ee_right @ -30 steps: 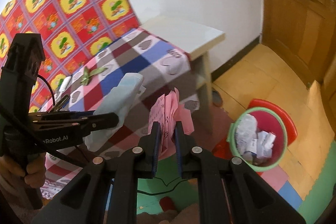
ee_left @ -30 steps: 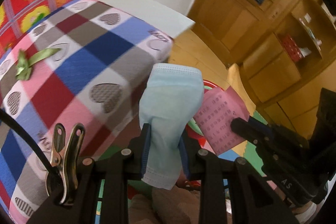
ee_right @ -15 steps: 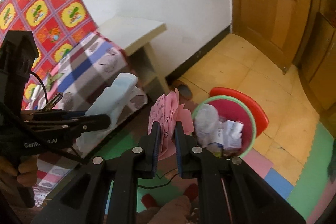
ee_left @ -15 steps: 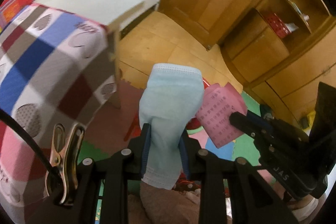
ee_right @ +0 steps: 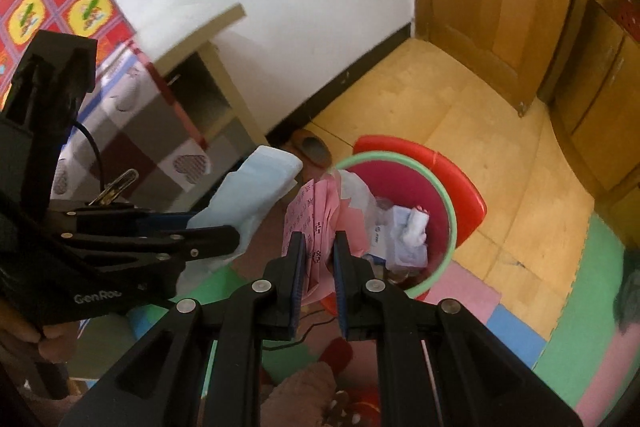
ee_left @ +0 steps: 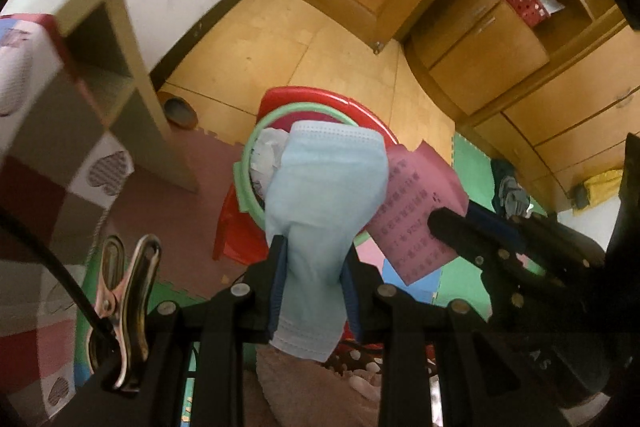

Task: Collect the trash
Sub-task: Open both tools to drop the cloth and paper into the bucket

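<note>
A: Between the jaws of the left gripper (ee_left: pixel 314 283), what's pinched?

B: A pale blue face mask (ee_left: pixel 324 203), clamped at its lower half. The right gripper (ee_right: pixel 318 263) is nearly closed on folded pink paper (ee_right: pixel 316 211).

A: Why hold both out there?

B: Likely to drop them: both hang at the near rim of the green-rimmed bin (ee_right: pixel 448 199) on the floor, already holding trash.
</note>
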Available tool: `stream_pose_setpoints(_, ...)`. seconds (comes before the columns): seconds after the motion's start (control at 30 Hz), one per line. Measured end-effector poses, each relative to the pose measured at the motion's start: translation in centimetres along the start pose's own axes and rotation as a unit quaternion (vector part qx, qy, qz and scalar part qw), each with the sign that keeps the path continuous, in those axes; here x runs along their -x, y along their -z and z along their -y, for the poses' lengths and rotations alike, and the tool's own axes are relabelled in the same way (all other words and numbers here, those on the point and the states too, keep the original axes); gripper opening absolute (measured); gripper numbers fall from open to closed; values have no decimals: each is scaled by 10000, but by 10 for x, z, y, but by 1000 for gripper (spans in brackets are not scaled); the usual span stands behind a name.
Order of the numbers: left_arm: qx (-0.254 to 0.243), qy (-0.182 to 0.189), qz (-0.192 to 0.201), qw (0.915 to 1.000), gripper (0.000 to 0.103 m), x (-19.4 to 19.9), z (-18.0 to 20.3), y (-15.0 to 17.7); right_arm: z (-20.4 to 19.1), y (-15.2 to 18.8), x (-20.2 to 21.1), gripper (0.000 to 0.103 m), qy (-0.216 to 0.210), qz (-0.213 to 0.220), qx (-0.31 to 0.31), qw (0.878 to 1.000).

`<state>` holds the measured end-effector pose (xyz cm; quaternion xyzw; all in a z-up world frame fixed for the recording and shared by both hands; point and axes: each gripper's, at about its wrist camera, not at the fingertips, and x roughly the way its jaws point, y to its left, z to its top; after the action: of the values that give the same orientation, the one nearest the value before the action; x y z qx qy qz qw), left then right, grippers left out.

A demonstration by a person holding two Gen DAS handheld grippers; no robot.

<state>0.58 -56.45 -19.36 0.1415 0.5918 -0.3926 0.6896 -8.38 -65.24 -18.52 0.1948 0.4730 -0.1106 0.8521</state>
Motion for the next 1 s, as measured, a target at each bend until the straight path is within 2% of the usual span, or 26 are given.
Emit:
stream_pose_setpoints(0.27,-105,183,-149,9997,27,-64,5,-14,45,7,-39,14,180,-182,-485,9985)
stream_pose_setpoints(0.43,-335,263,-250,9988,27,-105,14,-19,66,9,-62,14,285,-303,-661,9969)
stream_pose_setpoints(0.87,-349,360,-796,9956,28,-196,24,-27,106,14,-103,14,396,-559,-1025,9924)
stream_pose_setpoints(1.0,-522,259,-927,9940,37,-205,28,-30,113,16,-108,14,408,-578,-1069,9918)
